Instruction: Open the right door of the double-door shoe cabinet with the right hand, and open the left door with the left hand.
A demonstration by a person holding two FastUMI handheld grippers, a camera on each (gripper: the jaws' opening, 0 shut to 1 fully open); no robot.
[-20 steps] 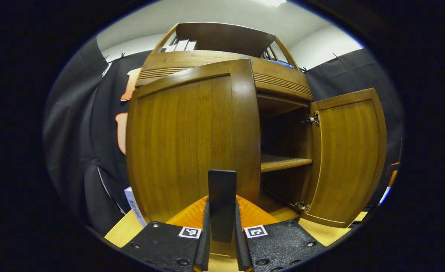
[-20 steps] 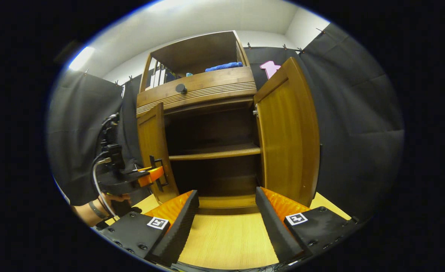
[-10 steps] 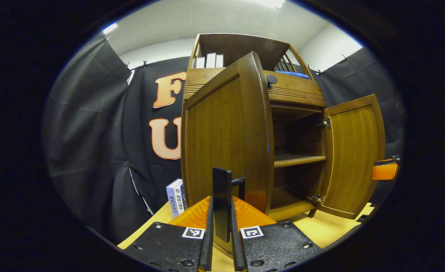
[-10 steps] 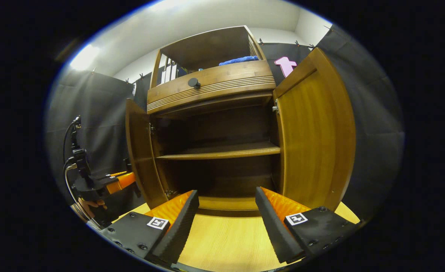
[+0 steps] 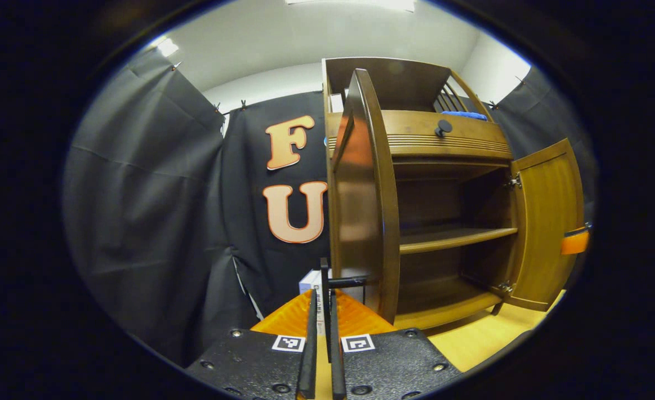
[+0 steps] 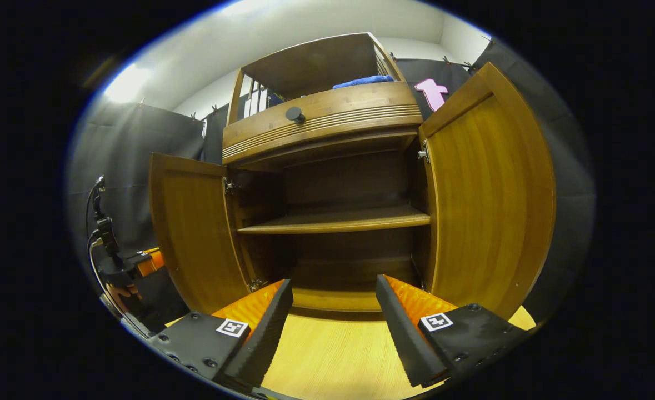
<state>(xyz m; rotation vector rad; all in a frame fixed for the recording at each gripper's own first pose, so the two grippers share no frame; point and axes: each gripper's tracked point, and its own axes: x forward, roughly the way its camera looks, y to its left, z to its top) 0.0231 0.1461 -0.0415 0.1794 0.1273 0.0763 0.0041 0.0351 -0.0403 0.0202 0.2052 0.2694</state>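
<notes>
Both brown wooden doors of the double-door shoe cabinet (image 6: 327, 183) stand swung outward on the pale wood floor (image 6: 327, 355). Left gripper (image 5: 323, 311): jaws pinch the thin dark handle (image 5: 327, 289) of the left door (image 5: 363, 205). Right gripper (image 6: 333, 311): jaws spread wide, holding nothing, facing the middle shelf (image 6: 338, 219), beside the right door (image 6: 485, 194).

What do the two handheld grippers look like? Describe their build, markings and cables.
The right gripper has two wedge-shaped fingers with ribbed inner faces, backed by ridged orange shells. They sit on black bolted plates; the marker tags are square and black-and-white. The left gripper has the same plates, tags and orange shell, with thin flat fingers. In the right gripper view, its black body carries looping cables and an orange part.
</notes>
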